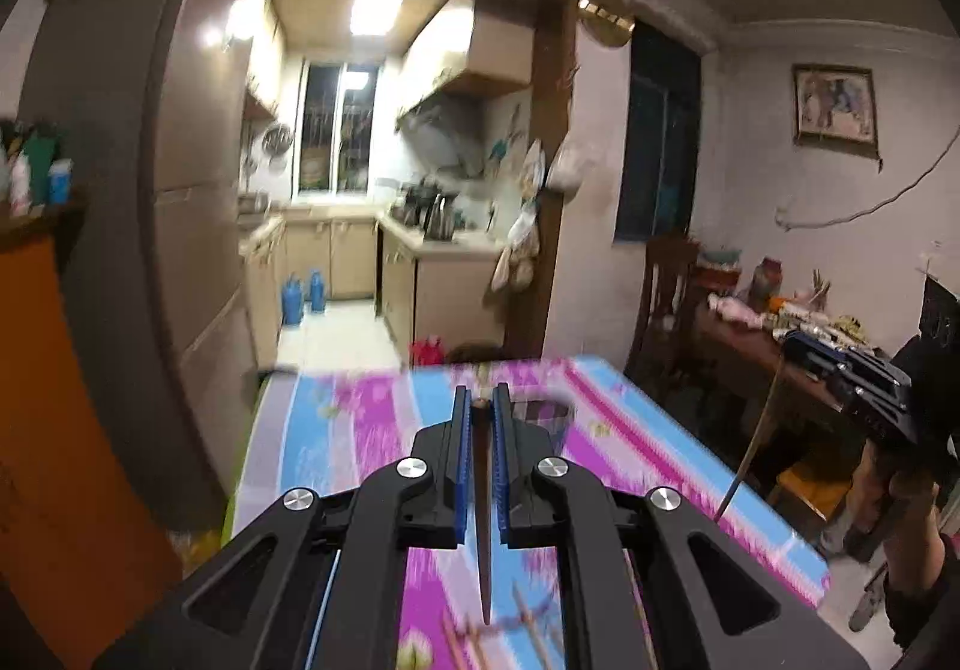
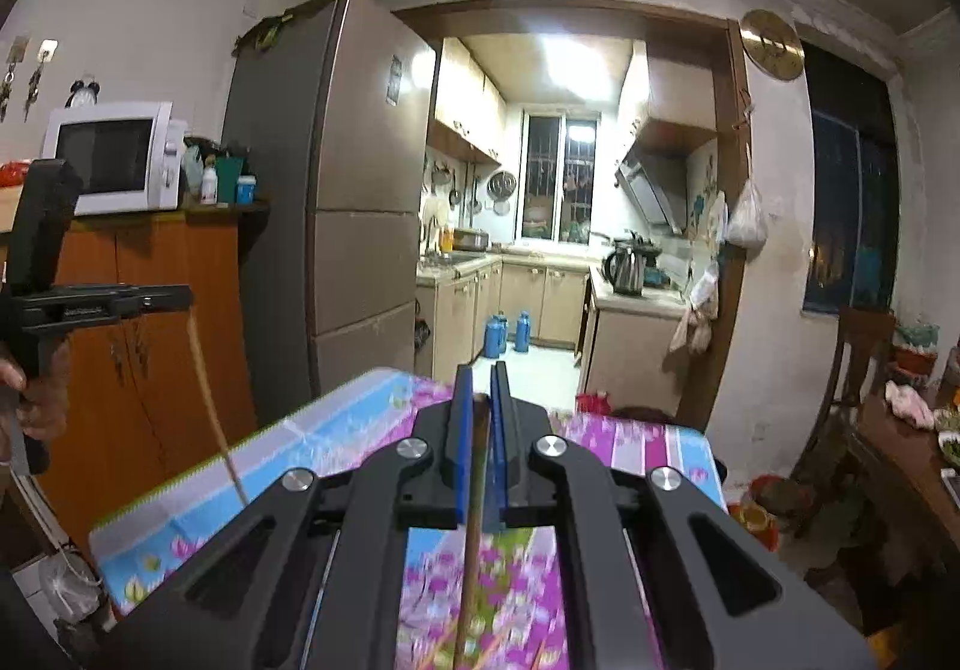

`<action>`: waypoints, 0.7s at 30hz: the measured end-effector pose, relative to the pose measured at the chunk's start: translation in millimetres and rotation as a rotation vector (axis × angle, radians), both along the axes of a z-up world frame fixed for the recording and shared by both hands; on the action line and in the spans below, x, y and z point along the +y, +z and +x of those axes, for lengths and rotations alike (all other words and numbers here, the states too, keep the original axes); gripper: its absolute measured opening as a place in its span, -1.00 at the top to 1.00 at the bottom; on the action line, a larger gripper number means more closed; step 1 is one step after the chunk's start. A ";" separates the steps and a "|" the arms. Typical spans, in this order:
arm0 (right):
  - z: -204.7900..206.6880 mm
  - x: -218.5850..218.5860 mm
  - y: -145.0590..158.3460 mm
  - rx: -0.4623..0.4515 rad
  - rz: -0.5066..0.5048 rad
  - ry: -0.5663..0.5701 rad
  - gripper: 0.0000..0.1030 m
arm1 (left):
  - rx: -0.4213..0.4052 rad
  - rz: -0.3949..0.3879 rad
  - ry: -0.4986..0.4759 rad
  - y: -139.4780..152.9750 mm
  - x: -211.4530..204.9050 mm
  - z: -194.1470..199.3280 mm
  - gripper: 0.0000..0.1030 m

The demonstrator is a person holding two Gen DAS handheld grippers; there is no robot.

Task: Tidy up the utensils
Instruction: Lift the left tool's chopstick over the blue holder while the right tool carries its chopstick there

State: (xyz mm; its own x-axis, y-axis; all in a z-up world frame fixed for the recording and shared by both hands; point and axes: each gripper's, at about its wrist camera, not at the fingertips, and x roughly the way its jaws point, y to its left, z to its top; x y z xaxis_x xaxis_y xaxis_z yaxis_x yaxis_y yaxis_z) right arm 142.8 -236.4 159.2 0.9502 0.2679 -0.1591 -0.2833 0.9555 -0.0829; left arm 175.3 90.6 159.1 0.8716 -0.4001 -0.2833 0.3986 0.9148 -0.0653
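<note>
Both claws, left claw (image 1: 482, 404) and right claw (image 2: 480, 400), pinch chopsticks (image 1: 485, 520) hanging point-down over the bench (image 1: 630, 430), a holder perhaps beyond.

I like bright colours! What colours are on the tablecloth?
Pink, purple and light blue stripes with flowers cover the floral striped tablecloth, clearest in the left wrist view.

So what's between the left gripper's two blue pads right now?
A chopstick, clamped between the left gripper pads, tip hanging toward the tablecloth; shown in the left wrist view.
</note>
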 end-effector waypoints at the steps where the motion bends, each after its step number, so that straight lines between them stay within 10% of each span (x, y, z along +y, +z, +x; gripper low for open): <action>1: 9.8 1.6 10.6 -0.008 0.001 0.001 0.91 | -0.016 0.000 -0.004 7.3 -5.1 6.8 0.84; 10: 94.3 6.5 65.3 -0.094 0.009 -0.055 0.91 | -0.124 0.003 -0.023 57.1 -71.4 110.4 0.84; 21: 190.8 7.4 32.4 -0.042 0.072 -0.092 0.91 | -0.059 0.001 -0.020 13.1 -108.4 209.8 0.84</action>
